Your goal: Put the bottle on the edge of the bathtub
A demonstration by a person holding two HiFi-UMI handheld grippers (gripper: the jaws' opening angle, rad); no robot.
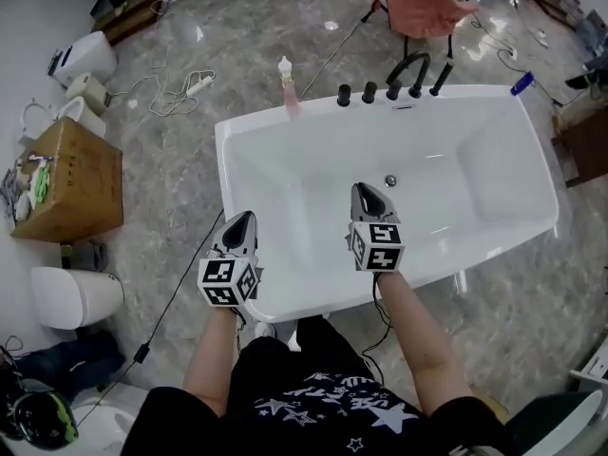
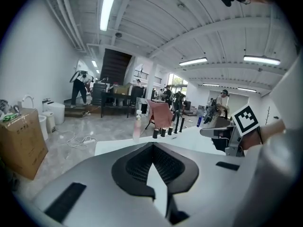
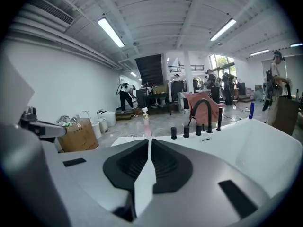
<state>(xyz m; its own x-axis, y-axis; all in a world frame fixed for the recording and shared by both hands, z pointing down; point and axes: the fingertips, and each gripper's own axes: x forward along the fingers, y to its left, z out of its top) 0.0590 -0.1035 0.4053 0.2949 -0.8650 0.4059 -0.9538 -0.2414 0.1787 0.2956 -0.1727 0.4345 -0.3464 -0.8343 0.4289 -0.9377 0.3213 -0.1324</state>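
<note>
A pink pump bottle (image 1: 287, 88) stands upright on the far rim of the white bathtub (image 1: 224, 160), left of the black taps (image 1: 391, 88). It also shows small and distant as the bottle (image 2: 137, 126) in the left gripper view and the bottle (image 3: 146, 122) in the right gripper view. My left gripper (image 1: 240, 218) hovers over the near left rim, jaws together and empty. My right gripper (image 1: 366, 190) hangs over the tub's inside, shut with nothing between its jaws. Both are well short of the bottle.
A cardboard box (image 1: 71, 183) and white fixtures (image 1: 71, 297) stand on the floor to the left, with cables trailing across the marble. A pink chair (image 1: 418, 3) sits behind the tub. A blue bottle (image 1: 522, 83) rests at the tub's far right corner.
</note>
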